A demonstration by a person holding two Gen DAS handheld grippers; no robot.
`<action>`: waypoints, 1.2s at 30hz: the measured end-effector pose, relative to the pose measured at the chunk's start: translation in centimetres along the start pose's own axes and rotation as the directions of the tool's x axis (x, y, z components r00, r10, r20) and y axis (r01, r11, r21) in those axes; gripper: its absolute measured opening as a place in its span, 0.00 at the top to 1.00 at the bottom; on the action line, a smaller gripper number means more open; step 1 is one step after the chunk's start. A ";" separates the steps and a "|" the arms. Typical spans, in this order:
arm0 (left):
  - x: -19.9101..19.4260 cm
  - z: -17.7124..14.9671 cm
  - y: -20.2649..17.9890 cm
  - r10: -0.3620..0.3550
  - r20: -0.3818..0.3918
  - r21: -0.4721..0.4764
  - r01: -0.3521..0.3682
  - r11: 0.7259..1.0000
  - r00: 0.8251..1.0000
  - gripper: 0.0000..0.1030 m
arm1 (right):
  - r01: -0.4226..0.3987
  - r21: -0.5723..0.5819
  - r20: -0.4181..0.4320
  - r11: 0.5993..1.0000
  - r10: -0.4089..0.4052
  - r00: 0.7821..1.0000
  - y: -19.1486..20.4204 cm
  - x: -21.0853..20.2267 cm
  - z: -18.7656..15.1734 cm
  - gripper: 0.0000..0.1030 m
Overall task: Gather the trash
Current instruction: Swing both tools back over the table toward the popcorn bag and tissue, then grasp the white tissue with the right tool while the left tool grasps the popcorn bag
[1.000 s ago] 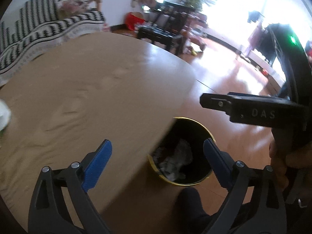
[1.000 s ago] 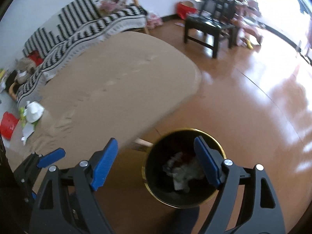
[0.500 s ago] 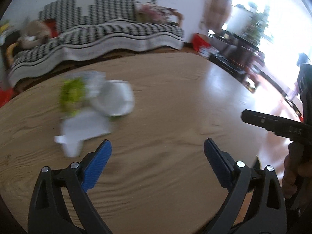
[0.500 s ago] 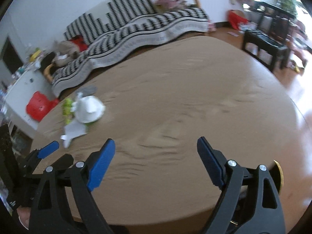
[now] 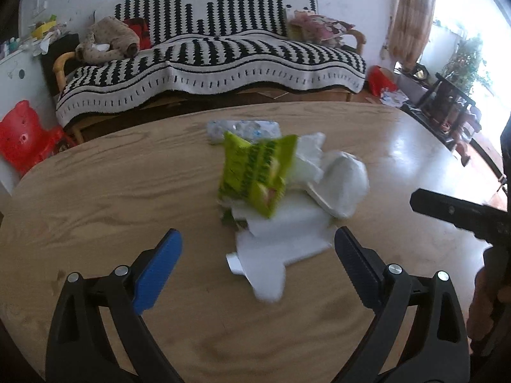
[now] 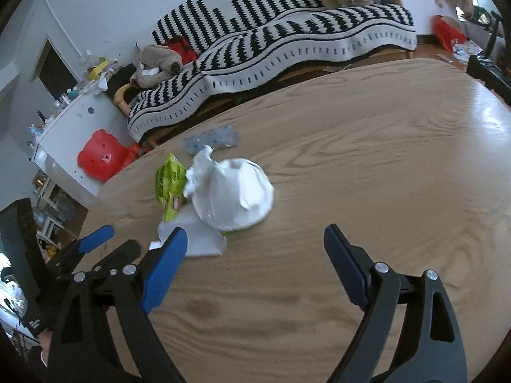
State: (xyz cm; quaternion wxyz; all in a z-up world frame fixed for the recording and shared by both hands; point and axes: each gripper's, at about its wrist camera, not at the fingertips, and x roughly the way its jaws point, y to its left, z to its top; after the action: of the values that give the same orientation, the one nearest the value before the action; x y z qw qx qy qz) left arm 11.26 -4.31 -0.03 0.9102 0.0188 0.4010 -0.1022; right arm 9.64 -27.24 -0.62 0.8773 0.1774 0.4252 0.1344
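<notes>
A pile of trash lies on the oval wooden table (image 5: 95, 198). It holds a green snack wrapper (image 5: 255, 172), a crumpled white bag (image 5: 341, 185), a flat white paper (image 5: 274, 242) and, behind them, a clear blue-printed wrapper (image 5: 242, 127). My left gripper (image 5: 257, 245) stands open just above the paper's near end, holding nothing. In the right wrist view, the white bag (image 6: 233, 198), green wrapper (image 6: 167, 185) and paper (image 6: 201, 239) lie ahead and to the left of my right gripper (image 6: 255, 242). It is open and empty over bare table (image 6: 383, 159). The left gripper's blue fingertip (image 6: 95, 239) shows at the left.
A sofa with a black-and-white cover (image 5: 207, 57) runs behind the table. A red plastic stool (image 5: 25, 137) and a white cabinet (image 6: 73, 127) stand at the left. Dark chairs (image 5: 453, 102) stand at the far right by the bright window.
Both views have swung away from the black bin on the floor, across the table to the trash pile. The bin is out of view now. Both grippers stay open and empty.
</notes>
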 end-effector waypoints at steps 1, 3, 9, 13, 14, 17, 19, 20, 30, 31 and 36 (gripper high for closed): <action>0.5 0.3 0.1 -0.004 -0.003 0.001 0.004 1.000 1.000 0.09 | -0.003 -0.001 -0.002 1.000 0.003 1.000 0.1 0.4 0.2 0.18; 1.8 1.0 0.3 0.003 -0.004 0.003 -0.003 1.000 1.000 0.09 | -0.004 -0.002 -0.007 1.000 0.004 1.000 0.3 1.6 0.8 0.18; 4.9 2.7 0.3 -0.003 -0.015 0.033 0.003 0.999 1.000 0.09 | -0.028 0.026 -0.032 0.999 0.029 0.999 -0.2 4.9 2.4 0.18; 6.3 3.3 0.7 0.007 -0.020 0.028 -0.006 1.000 1.000 0.09 | -0.056 0.048 -0.040 0.997 0.058 0.998 -0.7 6.3 3.2 0.18; 6.6 3.5 1.0 -0.005 -0.028 0.012 0.006 1.000 1.000 0.09 | -0.060 0.050 -0.043 0.997 0.062 0.997 -0.7 6.8 3.4 0.18; 7.2 3.7 1.1 -0.019 -0.029 0.006 0.019 1.000 0.999 0.09 | -0.076 0.057 -0.054 0.996 0.079 0.995 -0.6 7.9 3.5 0.18; 7.6 3.8 0.9 -0.021 -0.023 0.019 0.022 1.000 1.000 0.09 | -0.088 0.058 -0.071 0.994 0.092 0.993 -0.5 8.8 3.4 0.18; 7.5 3.7 0.8 -0.024 -0.019 0.022 0.024 0.999 1.000 0.10 | -0.089 0.056 -0.074 0.994 0.094 0.993 -0.2 9.1 3.3 0.18; 7.0 3.1 0.8 -0.050 -0.020 0.034 0.050 0.998 0.999 0.49 | -0.074 -0.001 -0.052 0.997 0.074 0.996 1.4 8.4 2.7 0.40; 6.7 2.9 0.8 -0.047 -0.021 0.036 0.048 0.998 0.999 0.50 | -0.074 -0.005 -0.042 0.997 0.074 0.996 1.6 7.9 2.8 0.40; 4.6 2.8 0.8 -0.030 0.007 0.059 0.030 0.998 1.000 0.50 | -0.058 -0.030 -0.009 0.998 0.057 0.998 2.1 6.4 2.9 0.40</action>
State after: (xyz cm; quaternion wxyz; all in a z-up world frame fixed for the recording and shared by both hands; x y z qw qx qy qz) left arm 16.45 -4.62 -1.55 0.9091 0.0394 0.3945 -0.1277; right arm 15.63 -23.47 -2.47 0.8739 0.1760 0.4214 0.1666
